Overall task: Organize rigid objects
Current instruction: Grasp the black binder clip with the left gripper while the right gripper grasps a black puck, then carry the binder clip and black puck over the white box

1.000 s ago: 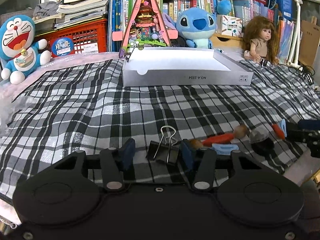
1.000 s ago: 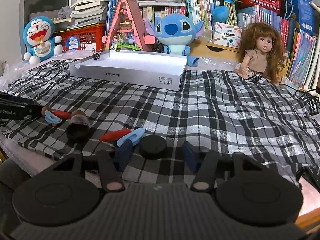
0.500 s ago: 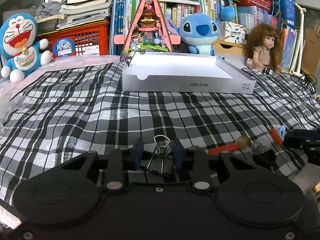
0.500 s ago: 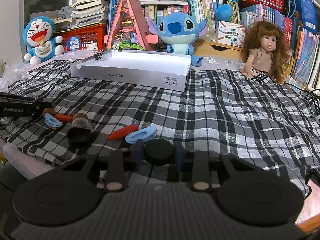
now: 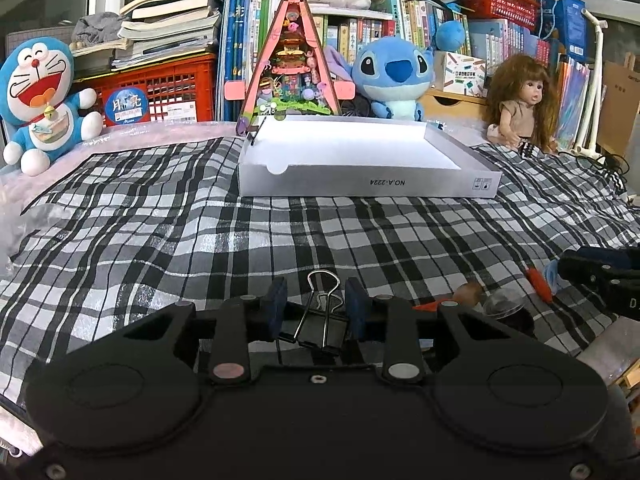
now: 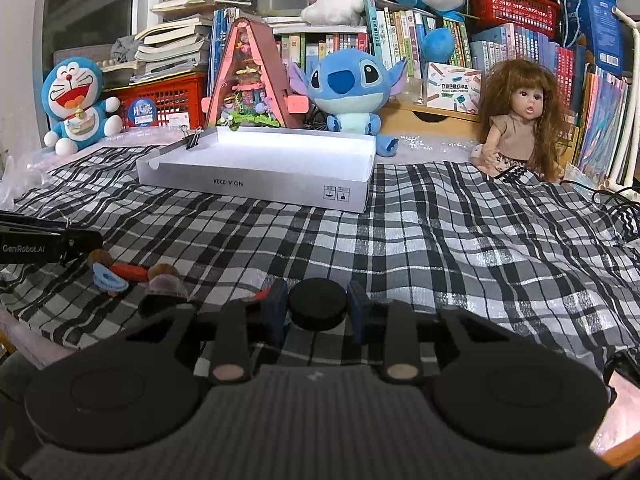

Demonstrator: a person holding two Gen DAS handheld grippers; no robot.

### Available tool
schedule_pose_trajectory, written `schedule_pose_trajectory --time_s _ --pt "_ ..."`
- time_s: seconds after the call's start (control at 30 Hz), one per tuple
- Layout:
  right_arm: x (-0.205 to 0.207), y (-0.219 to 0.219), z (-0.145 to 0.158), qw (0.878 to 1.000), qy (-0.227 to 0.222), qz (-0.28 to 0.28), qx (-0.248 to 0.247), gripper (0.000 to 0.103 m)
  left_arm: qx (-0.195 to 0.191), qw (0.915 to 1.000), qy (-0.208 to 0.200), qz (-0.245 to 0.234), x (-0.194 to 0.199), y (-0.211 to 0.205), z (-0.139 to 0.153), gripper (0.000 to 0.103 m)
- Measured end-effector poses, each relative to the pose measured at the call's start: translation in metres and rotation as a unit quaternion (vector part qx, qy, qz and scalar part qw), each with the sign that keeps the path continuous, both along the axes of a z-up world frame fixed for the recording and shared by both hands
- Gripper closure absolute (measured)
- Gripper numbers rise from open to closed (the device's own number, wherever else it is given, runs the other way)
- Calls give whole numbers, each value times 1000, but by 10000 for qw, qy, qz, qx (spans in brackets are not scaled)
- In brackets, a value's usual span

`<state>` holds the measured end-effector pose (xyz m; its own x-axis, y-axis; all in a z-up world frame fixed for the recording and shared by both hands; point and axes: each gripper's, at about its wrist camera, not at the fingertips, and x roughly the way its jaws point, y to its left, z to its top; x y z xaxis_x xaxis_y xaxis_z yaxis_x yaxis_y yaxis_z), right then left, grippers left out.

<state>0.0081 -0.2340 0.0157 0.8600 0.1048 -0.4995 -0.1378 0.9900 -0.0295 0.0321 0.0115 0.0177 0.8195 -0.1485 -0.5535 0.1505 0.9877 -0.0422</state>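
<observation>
1. Crowding the background: shelves of books, plush toys and a doll (image 6: 520, 120), all behind a desk draped in a checked cloth (image 5: 160, 220).
2. Sitting at the far middle of that cloth: a shallow white box (image 5: 360, 160), open-topped, likely serving as the collecting tray, with one clip (image 6: 193, 141) already perching on its left rim.
3. Pinching a black binder clip (image 5: 320, 328) between pressed-in blue pads: the left hand-held gripper (image 5: 316, 308), near the front edge of the cloth.
4. Squeezing a black round disc (image 6: 317, 307) from both sides: the right hand-held gripper (image 6: 318, 310), likewise low at the front.
5. Lying loose between the two: a red-handled tool (image 6: 128, 271), a light-blue piece (image 6: 109, 280) and a dark dome-shaped item (image 5: 504, 308).
6. Risking a slip: gripping the smooth disc only at its curved edge, so possibly popping out when lifting; the clip's wire handles possibly twisting in the pads.
7. Showing the rim clip plainly only in the right view; showing the binder clip's grasp only in the left view.
</observation>
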Motion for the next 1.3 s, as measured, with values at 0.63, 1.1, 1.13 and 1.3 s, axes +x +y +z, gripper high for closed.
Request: schedule_pose_trajectory --time_s 0.63,1.1,1.13,1.3 --pt "-3 -3 4 10000 -60 -57 38 66 -24 10000 -33 53 -1 3 6 74" --pt "26 0 25 9994 85 -46 330 66 -271 9996 30 -59 38 1 39 74" --pt "31 0 28 9992 106 -51 377 66 -291 9995 18 -73 43 0 43 74" --pt "53 1 39 9984 205 -72 517 66 -232 9996 -102 -153 66 -8 63 74"
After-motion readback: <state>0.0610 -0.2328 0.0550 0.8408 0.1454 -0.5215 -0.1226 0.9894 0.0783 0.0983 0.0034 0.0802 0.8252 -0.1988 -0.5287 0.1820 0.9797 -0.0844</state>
